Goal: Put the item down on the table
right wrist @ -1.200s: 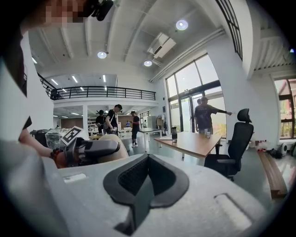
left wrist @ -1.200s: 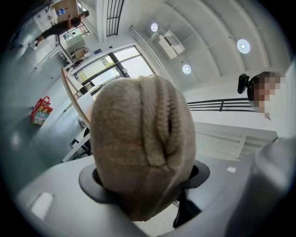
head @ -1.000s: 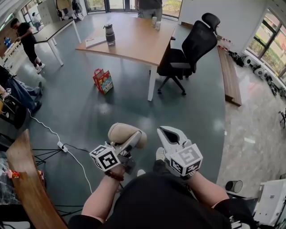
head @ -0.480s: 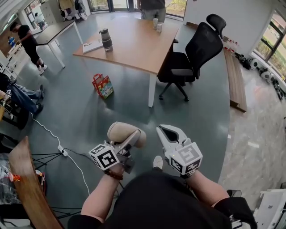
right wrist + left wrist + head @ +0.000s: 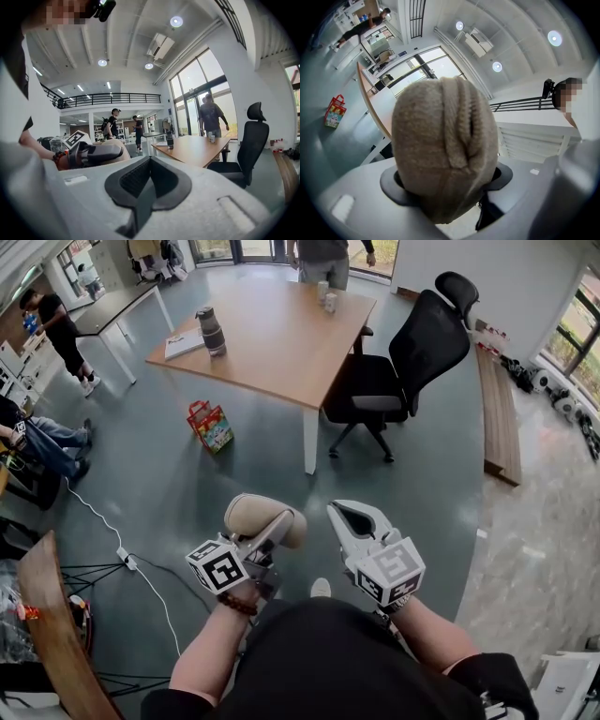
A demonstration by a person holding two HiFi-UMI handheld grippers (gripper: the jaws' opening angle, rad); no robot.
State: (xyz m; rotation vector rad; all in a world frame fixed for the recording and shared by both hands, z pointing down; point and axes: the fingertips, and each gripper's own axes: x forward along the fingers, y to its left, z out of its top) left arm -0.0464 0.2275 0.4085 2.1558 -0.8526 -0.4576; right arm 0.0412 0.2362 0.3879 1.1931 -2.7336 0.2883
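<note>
A beige knitted bundle [image 5: 263, 517], rolled like a cap, is clamped in my left gripper [image 5: 270, 531], held in the air in front of my body. It fills the left gripper view as a ribbed beige lump [image 5: 445, 150] between the jaws. My right gripper [image 5: 349, 521] hovers beside it, jaws shut with nothing in them; in its own view the dark pads [image 5: 149, 183] meet. The wooden table [image 5: 272, 329] stands some way ahead across the floor, and shows in the right gripper view as a table [image 5: 199, 146].
On the table [image 5: 272, 329] stand a dark flask [image 5: 207, 330], a white book [image 5: 183, 343] and two cups [image 5: 326, 294]. A black office chair [image 5: 403, 362] is at its right, a red gift bag [image 5: 212, 425] on the floor at its left. A white cable [image 5: 112, 540] crosses the floor; people stand far off.
The view has drifted a little: the table and chair sit slightly lower and nearer. Both grippers keep their places, and the bundle stays held.
</note>
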